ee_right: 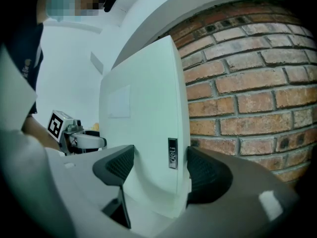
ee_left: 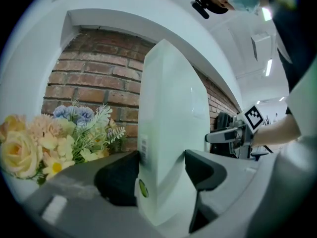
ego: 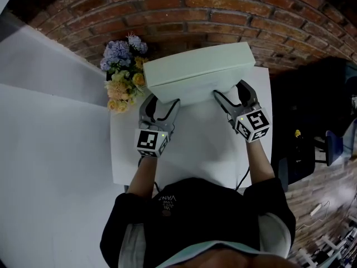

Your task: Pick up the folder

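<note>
The folder point(ego: 198, 71) is a thick white box file, held edge-up above the far edge of the white table point(ego: 195, 149). My left gripper point(ego: 163, 102) grips its left end and my right gripper point(ego: 230, 91) its right end. In the left gripper view the folder point(ee_left: 173, 133) fills the gap of the left gripper point(ee_left: 161, 175), with both black pads pressed against its sides. The right gripper view shows the same: the folder point(ee_right: 143, 118), with a small label on its spine, is clamped in the right gripper point(ee_right: 158, 170). Each gripper stands wide around the folder's thickness.
A bunch of pale flowers point(ego: 122, 71) stands at the table's far left corner, close to the folder's left end. A brick wall point(ego: 223, 10) runs behind the table. Dark furniture point(ego: 312, 110) stands to the table's right. White panels point(ego: 50, 149) lie to its left.
</note>
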Demonstrator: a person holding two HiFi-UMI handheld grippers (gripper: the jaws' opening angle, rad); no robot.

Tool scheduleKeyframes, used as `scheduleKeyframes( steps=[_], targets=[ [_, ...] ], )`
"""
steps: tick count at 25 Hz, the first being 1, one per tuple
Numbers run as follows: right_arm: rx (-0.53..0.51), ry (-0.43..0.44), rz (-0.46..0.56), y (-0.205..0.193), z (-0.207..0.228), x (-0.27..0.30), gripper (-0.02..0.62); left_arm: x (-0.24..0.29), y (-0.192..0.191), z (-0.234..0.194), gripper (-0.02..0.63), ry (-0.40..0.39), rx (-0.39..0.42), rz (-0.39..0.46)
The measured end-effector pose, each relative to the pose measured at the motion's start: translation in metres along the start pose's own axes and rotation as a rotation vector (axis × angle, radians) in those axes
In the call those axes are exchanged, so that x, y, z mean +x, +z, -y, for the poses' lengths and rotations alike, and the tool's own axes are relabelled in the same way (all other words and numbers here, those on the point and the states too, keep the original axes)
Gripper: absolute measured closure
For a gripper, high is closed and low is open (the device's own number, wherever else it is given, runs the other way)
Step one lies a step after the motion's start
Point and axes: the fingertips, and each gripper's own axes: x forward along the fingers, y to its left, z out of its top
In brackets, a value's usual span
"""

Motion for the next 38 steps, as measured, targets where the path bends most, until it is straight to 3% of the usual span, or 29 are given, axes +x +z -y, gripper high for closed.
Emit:
scheduleKeyframes(
  steps=[38],
  targets=[
    [0.058, -0.283, 0.053, 0.017, -0.092, -0.113, 0.272, -0.082, 0.031, 0.048, 0.308, -0.268, 0.03, 0.022]
  ],
)
